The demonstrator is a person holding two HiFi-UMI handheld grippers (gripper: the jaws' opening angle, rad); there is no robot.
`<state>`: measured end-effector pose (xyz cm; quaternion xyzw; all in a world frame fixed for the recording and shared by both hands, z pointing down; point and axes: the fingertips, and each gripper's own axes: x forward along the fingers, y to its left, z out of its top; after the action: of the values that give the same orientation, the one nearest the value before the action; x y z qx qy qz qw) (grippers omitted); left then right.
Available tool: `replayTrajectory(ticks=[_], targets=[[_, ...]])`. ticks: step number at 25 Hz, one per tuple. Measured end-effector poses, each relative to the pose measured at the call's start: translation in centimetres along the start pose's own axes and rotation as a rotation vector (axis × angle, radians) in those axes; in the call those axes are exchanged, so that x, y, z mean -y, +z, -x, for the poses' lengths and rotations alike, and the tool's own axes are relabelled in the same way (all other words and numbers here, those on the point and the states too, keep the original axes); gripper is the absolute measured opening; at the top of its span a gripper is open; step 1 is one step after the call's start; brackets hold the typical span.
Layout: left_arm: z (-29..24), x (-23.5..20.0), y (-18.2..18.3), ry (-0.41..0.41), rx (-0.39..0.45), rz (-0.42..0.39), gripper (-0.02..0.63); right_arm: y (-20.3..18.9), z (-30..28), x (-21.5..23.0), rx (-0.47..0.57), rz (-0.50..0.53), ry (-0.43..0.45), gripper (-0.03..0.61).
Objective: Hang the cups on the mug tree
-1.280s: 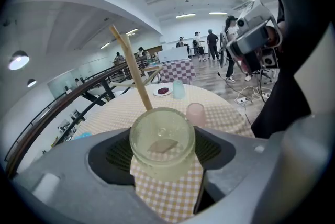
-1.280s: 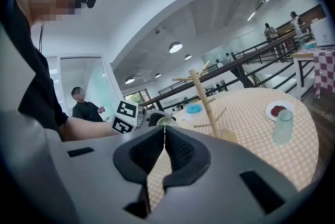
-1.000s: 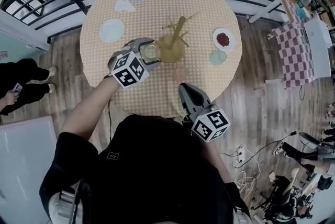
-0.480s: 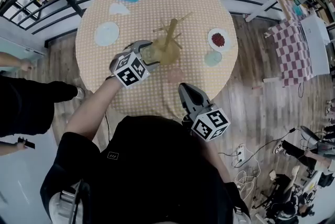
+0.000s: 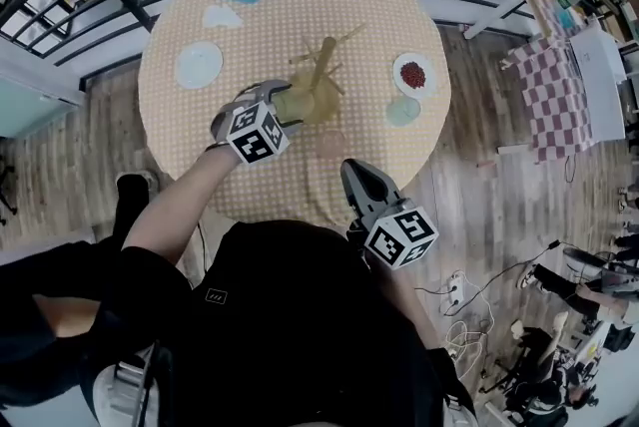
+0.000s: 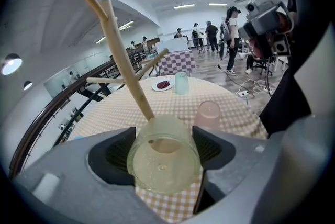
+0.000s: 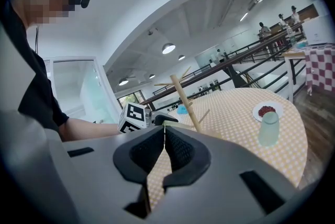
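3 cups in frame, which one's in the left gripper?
The clear yellowish cup, clamped in the left gripper at the mug tree. The pink cup and pale green cup stand free on the table.

The wooden mug tree [image 5: 324, 76] stood near the table's middle. A clear yellowish cup [image 6: 165, 157] lay tipped, mouth toward its stem, clamped in the left gripper [image 6: 163, 150]. A pink cup [image 6: 208, 114] stood toward the near edge, a pale green cup [image 6: 181, 83] by the right edge.

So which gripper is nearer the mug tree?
Left. The left gripper holds a cup at the base of the mug tree; the right gripper sits shut by the table's near edge.
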<state>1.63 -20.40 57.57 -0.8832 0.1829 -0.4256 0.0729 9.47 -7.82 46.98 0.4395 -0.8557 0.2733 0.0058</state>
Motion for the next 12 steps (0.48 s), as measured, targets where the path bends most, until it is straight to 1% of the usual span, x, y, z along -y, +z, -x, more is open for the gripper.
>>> replayTrajectory(ticks=[12], targets=[[-2.6,0.0,-0.4,-0.009,-0.051,-0.018,0.342,-0.3,0.6,1.3,-0.007,-0.024,-0.043,0.017]])
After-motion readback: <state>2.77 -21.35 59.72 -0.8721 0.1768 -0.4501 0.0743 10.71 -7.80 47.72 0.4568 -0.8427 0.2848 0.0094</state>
